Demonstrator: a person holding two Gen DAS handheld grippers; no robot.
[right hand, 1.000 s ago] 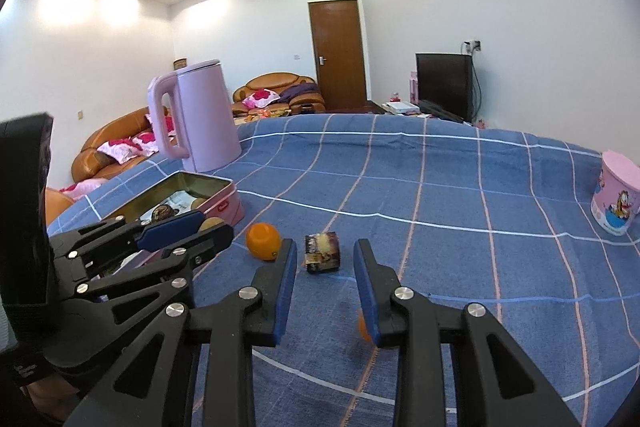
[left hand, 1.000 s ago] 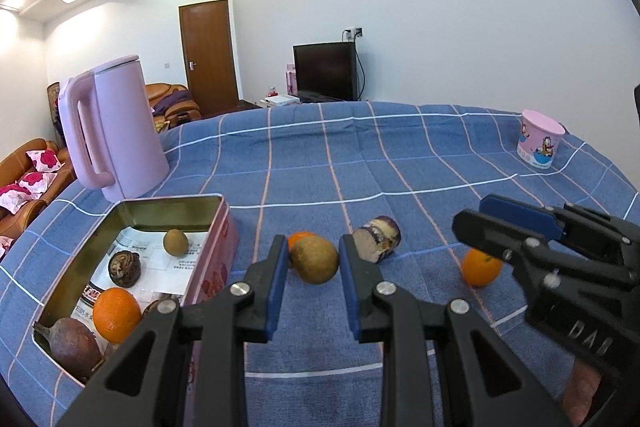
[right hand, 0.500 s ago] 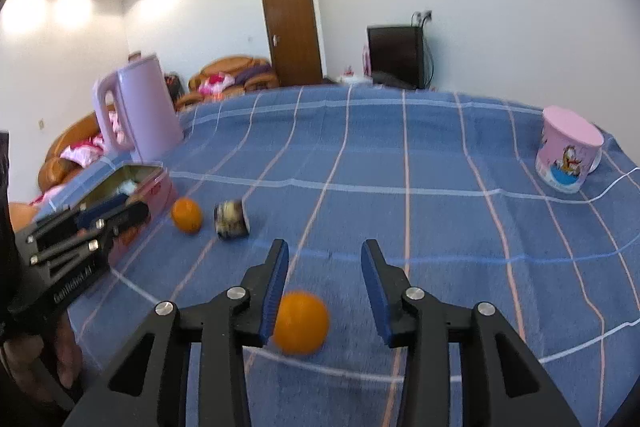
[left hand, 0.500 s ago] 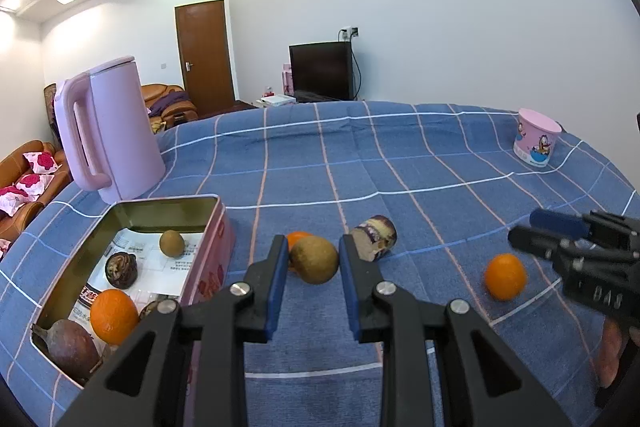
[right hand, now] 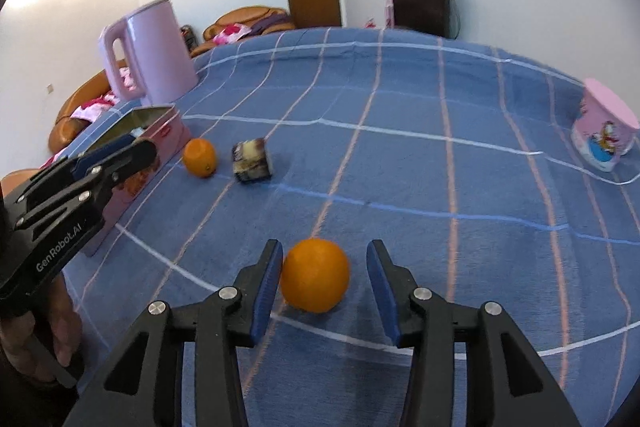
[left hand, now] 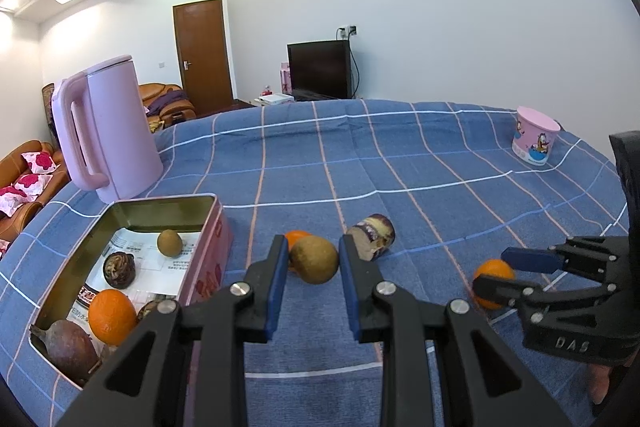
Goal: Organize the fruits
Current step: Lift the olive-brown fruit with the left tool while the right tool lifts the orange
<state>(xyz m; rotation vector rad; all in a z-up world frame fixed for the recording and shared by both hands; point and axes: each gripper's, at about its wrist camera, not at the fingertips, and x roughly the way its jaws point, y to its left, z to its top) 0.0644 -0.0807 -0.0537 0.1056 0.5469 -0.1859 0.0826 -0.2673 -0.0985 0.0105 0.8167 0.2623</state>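
Right gripper [right hand: 320,283] brackets an orange [right hand: 315,275] on the bench; left gripper [left hand: 313,261] pinches a brown fruit [left hand: 314,259].

The orange looks firm, round and likely to roll, so a grip across its middle suits; the right jaws stand spread, not clamped. Only the left view shows inside the tin [left hand: 120,205], near the bench's left edge.
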